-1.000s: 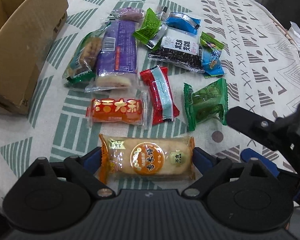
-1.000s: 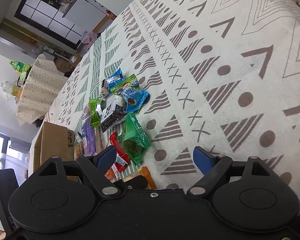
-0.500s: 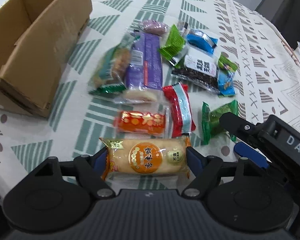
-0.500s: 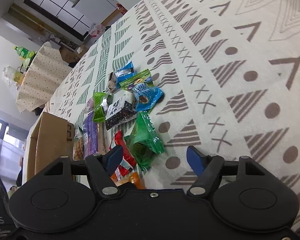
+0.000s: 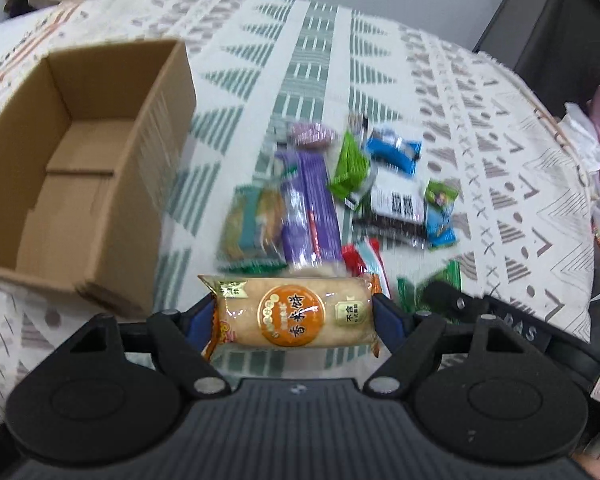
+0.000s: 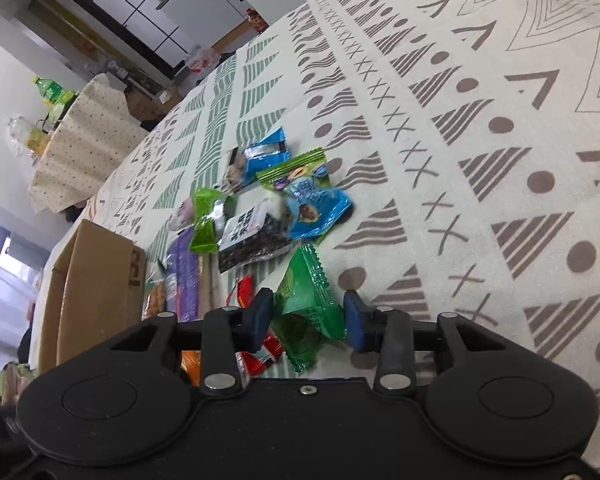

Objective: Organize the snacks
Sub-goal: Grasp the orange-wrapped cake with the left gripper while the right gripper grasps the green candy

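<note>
cake packet: crosswise in your left tool, pads pinching both ends, held above the counter | box: open, up-left of it, nearer your left hand | green packet: on the counter between your right tool pads, jaws closing, not yet pressing

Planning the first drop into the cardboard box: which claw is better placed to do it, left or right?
Left. The left claw already grips the orange-label cake packet, with the open cardboard box close by. The right claw is only closing around the green packet on the tablecloth.
</note>
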A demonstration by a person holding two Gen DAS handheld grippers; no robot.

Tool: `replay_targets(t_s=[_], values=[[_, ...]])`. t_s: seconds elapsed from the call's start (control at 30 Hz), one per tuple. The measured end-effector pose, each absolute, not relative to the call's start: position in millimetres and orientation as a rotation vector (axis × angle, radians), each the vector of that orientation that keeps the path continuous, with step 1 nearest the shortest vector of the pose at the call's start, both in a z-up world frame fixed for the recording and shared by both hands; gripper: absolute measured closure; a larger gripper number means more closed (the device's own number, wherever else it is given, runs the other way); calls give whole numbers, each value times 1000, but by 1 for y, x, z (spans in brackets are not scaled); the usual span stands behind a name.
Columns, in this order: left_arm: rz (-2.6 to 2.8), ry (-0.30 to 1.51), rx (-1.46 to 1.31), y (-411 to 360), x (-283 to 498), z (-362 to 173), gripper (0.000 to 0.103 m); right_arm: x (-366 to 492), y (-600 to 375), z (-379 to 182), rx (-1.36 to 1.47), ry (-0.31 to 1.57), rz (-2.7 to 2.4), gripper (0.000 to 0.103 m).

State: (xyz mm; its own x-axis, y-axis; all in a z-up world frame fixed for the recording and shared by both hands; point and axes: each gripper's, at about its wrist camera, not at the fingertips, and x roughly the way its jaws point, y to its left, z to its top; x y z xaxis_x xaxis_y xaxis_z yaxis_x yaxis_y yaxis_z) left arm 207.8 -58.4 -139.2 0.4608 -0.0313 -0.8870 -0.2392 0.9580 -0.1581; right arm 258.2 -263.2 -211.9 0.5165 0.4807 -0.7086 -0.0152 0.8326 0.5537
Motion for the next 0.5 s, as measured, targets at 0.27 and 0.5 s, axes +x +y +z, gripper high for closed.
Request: replay_targets(t_s=[0.27,0.5], values=[[121,983,-313,-43,195,-120,24,235,-260,-185,508,928,327,71],[102,915,-336,-32,184,-99,24,219,-253,-157,481,878,302,72]])
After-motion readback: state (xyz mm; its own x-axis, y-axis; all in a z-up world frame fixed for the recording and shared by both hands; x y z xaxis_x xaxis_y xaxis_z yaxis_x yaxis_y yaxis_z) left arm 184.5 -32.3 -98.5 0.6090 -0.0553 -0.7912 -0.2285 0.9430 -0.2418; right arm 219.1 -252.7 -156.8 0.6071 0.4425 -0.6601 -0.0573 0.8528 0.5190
